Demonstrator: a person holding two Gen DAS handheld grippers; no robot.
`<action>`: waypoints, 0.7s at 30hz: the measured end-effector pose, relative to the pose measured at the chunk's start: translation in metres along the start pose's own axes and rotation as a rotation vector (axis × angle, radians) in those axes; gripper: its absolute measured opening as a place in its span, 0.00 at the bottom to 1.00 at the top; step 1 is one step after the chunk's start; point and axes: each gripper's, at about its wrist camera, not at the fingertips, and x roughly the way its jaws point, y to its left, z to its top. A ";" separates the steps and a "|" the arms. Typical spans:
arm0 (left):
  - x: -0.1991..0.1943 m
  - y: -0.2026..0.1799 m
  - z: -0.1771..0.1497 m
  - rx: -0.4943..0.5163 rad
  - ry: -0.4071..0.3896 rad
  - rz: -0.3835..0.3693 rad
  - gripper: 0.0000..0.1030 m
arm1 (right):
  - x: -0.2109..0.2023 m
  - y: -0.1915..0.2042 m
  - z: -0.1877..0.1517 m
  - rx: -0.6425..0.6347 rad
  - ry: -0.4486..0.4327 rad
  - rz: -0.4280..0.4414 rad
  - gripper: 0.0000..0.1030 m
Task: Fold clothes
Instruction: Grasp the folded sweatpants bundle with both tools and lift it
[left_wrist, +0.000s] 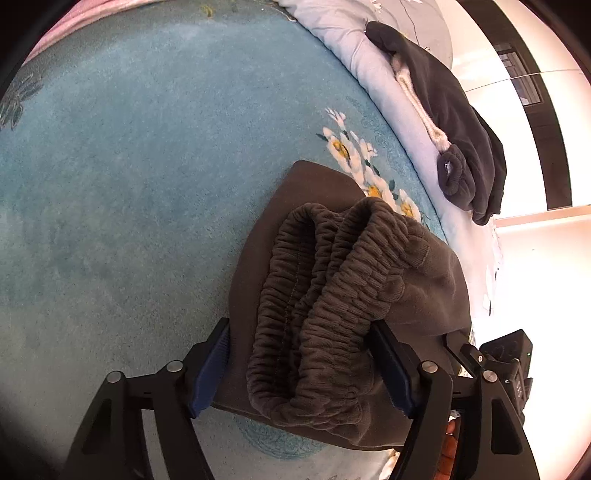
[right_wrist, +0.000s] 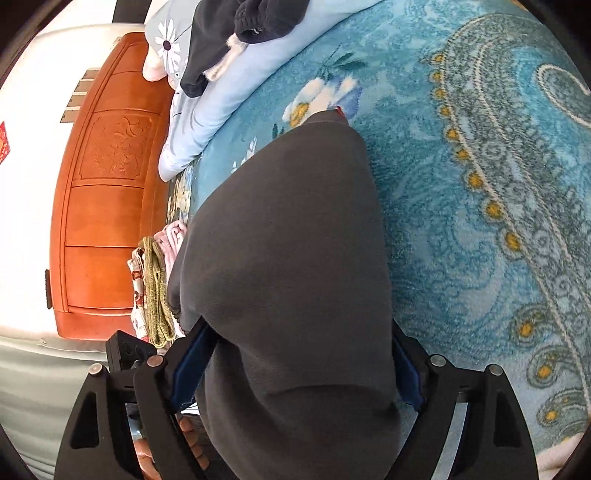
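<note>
Two grippers each held part of the same dark brown-grey sweatpants (left_wrist: 332, 295), a soft fleece garment lying on a teal blanket (left_wrist: 129, 184). Between the blue-padded fingers of the left gripper (left_wrist: 306, 365) sat the bunched elastic waistband (left_wrist: 325, 280), a thick ribbed band gathered into tight pleats and doubled over itself, with the pads pressing against its two sides. The right gripper (right_wrist: 295, 369) was closed on a smooth, plain fold of the sweatpants (right_wrist: 288, 258), which humped up between its fingers and ran forward to a rounded end near a white-and-yellow flower woven into the blanket. The blanket (right_wrist: 461, 184) had a short plush pile, teal with paler paisley curls and rows of yellow dots on the right wrist view, plainer and flatter on the left wrist view. Beside its edge lay a pale blue quilt (left_wrist: 373, 66) printed with daisies, and on it rested a dark charcoal garment (left_wrist: 454, 122) with a fuzzy cream lining and a ribbed cuff. A carved orange-brown wooden headboard (right_wrist: 107, 184) stood against a white wall, and near it lay an olive knitted piece (right_wrist: 157, 291) on pink and patterned cloth. Bright glare washed out the room beyond the quilt.
</note>
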 end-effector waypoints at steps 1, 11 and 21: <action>-0.002 -0.003 -0.001 0.012 -0.011 0.010 0.68 | 0.001 0.005 0.000 -0.017 -0.001 -0.017 0.82; -0.043 -0.027 -0.022 0.024 -0.142 -0.002 0.58 | -0.023 0.039 0.003 -0.126 0.030 -0.029 0.55; -0.119 -0.044 -0.021 0.041 -0.331 -0.067 0.58 | -0.048 0.105 0.008 -0.336 0.042 0.048 0.54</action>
